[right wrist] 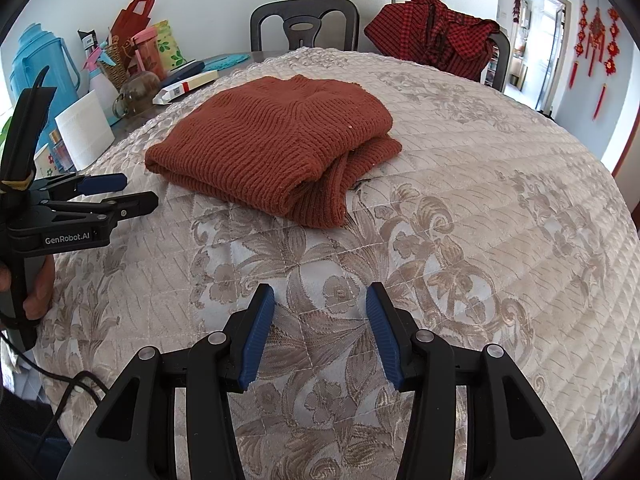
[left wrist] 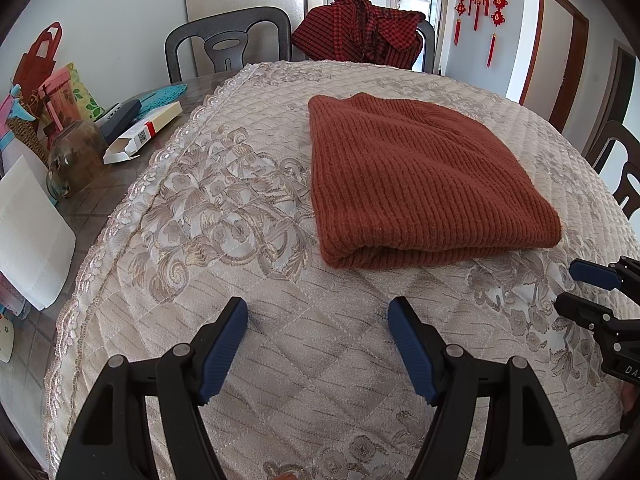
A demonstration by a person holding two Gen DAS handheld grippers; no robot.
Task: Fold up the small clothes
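Note:
A rust-brown knitted sweater (left wrist: pixel 416 176) lies folded in a compact stack on the quilted floral tablecloth (left wrist: pixel 224 208); it also shows in the right wrist view (right wrist: pixel 276 140), with a sleeve edge sticking out at its right side. My left gripper (left wrist: pixel 318 312) is open and empty, above the cloth just short of the sweater's near edge; it also appears at the left of the right wrist view (right wrist: pixel 136 190). My right gripper (right wrist: pixel 320 300) is open and empty, above the cloth short of the sweater; its fingers show at the right edge of the left wrist view (left wrist: pixel 584 292).
Clutter stands on the bare table strip at the left: a glass jar (left wrist: pixel 74 156), a white carton (left wrist: pixel 144 132), a paper roll (right wrist: pixel 84 128), a blue thermos (right wrist: pixel 38 68). Dark chairs (right wrist: pixel 304 24) stand behind; one holds a red checked garment (right wrist: pixel 436 36).

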